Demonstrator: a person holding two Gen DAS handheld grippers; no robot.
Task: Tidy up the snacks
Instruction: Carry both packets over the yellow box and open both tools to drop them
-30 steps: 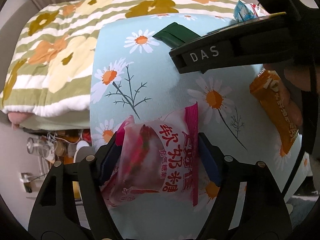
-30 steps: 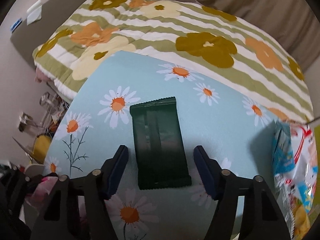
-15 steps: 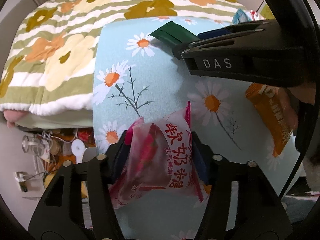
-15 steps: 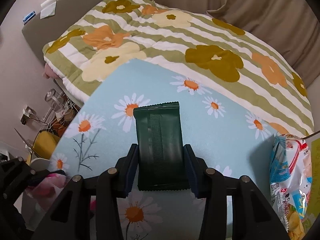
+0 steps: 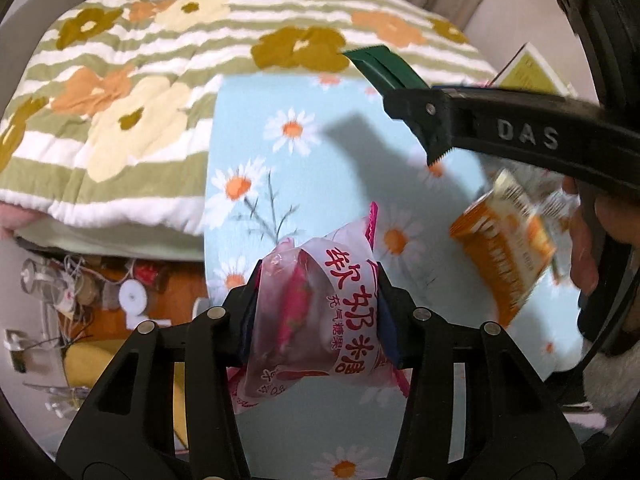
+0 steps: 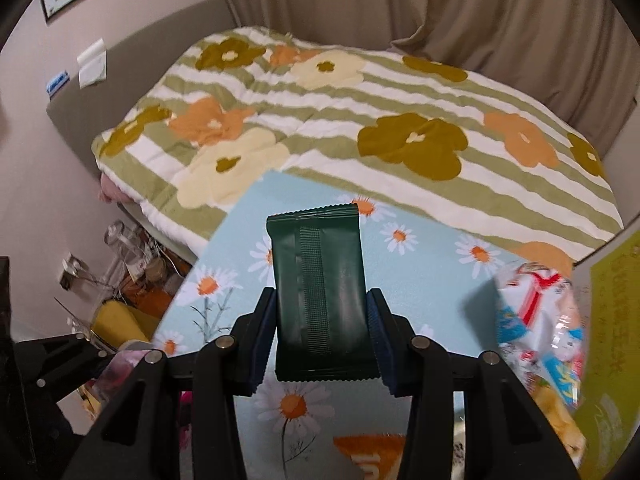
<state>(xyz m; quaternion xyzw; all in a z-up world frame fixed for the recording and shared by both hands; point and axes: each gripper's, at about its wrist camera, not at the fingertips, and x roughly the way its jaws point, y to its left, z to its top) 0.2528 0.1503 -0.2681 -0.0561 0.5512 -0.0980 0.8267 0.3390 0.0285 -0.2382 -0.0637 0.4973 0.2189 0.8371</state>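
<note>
Bed [image 6: 400,112] butts the tabletop's [image 5: 340,184] far edge; left edge drops to floor clutter. Orange pack [image 5: 504,248] lies right. Left tongs [image 5: 316,312] clamp pink candy bag [image 5: 320,320], right tongs [image 6: 322,336] clamp dark green pack [image 6: 320,292], both lifted above the daisy cloth.

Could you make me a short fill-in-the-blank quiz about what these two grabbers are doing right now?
1. The left gripper is shut on the ____ candy bag.
2. The right gripper holds a dark ____ packet.
3. The tablecloth is printed with ____.
4. The orange pack lies to the ____ of the candy bag.

Missing words: pink; green; daisies; right
</note>
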